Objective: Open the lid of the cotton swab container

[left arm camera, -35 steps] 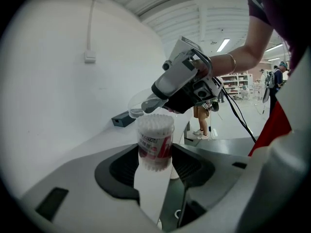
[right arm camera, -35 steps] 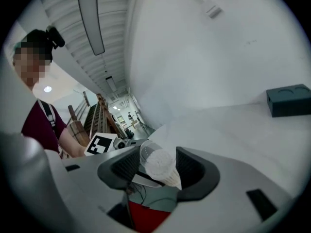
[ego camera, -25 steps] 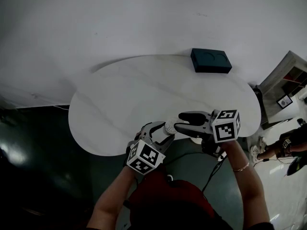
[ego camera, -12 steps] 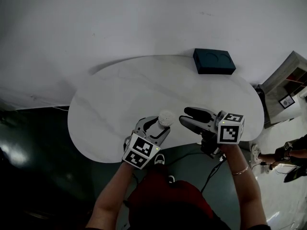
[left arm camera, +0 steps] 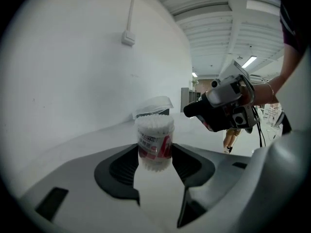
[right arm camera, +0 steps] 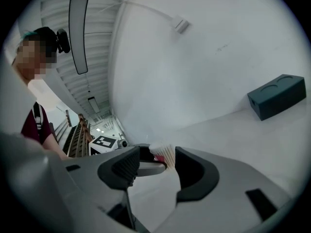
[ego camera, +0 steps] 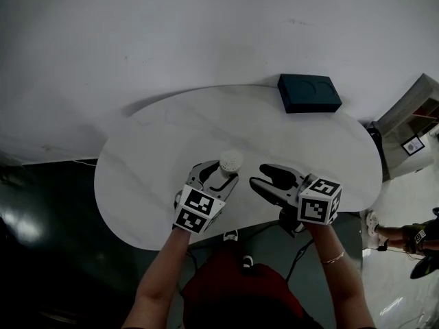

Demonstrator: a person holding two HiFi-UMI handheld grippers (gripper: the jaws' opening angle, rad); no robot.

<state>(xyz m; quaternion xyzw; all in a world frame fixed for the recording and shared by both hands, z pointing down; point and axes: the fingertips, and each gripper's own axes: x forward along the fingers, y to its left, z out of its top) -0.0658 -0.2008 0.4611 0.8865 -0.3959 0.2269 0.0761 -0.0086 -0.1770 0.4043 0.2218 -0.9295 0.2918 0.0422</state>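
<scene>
Near the front edge of the surface [ego camera: 158,149], well apart from the dark box [ego camera: 309,93], the cotton swab container [ego camera: 230,162] is clamped between the left gripper's [ego camera: 219,173] fingers (the right gripper's [ego camera: 260,175] fingers are apart and empty, just beside the container).

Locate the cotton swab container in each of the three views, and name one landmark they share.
Head view: cotton swab container near the centre, at the tip of the left gripper.
Left gripper view: dead centre, clamped between the jaws.
Right gripper view: low centre, a sliver seen through the gap of the open right gripper.
Shared landmark: the white table.
</scene>
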